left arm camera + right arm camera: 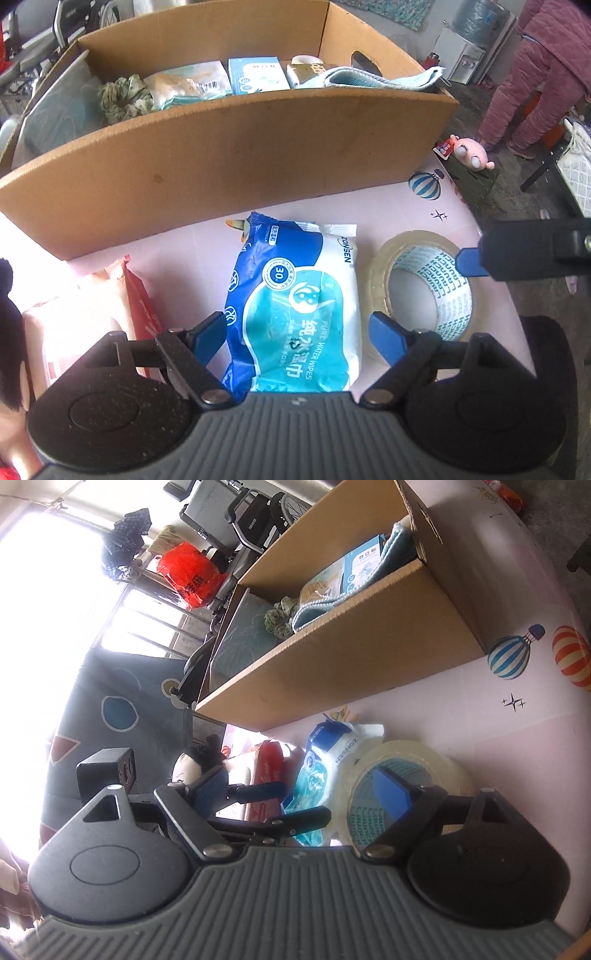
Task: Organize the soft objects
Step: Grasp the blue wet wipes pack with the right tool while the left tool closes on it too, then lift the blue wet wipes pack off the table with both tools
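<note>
Left tool apart, straddling wet wipes pack; right tool apart over tape roll

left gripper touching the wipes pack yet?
Apart. Left wrist view: the left gripper straddles the wipes pack with jaws open, a visible gap between each blue pad and the pack's sides.
</note>
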{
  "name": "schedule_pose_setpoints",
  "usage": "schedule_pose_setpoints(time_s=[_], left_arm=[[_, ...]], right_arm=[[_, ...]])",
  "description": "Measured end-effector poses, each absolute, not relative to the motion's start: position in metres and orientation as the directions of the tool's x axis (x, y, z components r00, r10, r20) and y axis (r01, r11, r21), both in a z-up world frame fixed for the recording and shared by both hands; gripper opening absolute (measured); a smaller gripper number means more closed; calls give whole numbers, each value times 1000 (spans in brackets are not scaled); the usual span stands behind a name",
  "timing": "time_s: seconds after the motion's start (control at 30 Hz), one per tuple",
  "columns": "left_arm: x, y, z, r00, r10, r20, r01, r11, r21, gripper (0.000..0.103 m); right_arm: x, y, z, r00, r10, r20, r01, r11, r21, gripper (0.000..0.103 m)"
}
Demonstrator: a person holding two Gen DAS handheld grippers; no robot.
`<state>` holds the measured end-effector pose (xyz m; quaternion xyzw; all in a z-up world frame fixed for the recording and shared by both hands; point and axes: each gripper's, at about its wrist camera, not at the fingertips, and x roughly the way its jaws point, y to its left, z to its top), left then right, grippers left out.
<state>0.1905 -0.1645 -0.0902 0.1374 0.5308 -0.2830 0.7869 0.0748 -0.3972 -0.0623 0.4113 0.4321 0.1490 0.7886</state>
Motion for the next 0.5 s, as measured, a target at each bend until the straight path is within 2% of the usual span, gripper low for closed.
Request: schedule_pose_setpoints(time_s=[0.1, 0.23, 0.33, 0.5], left_arm=[[189, -173, -96, 297, -286, -911, 631, 775, -38, 88], [193, -172, -109, 249, -284, -926, 607, 791, -80, 88], [188, -163, -108, 223, -305, -926, 566, 814, -132, 81], [167, -151, -106, 225, -305, -925, 490, 856, -163, 78]], right_arm=[[76, -384, -69, 574, 598, -560, 137, 604, 785, 84], [90, -373, -71, 579, 568, -585, 161, 624, 765, 78], [105, -369, -72, 571, 558, -602, 170, 637, 752, 75], [117, -355, -70, 547, 573, -610, 143, 653, 743, 72]])
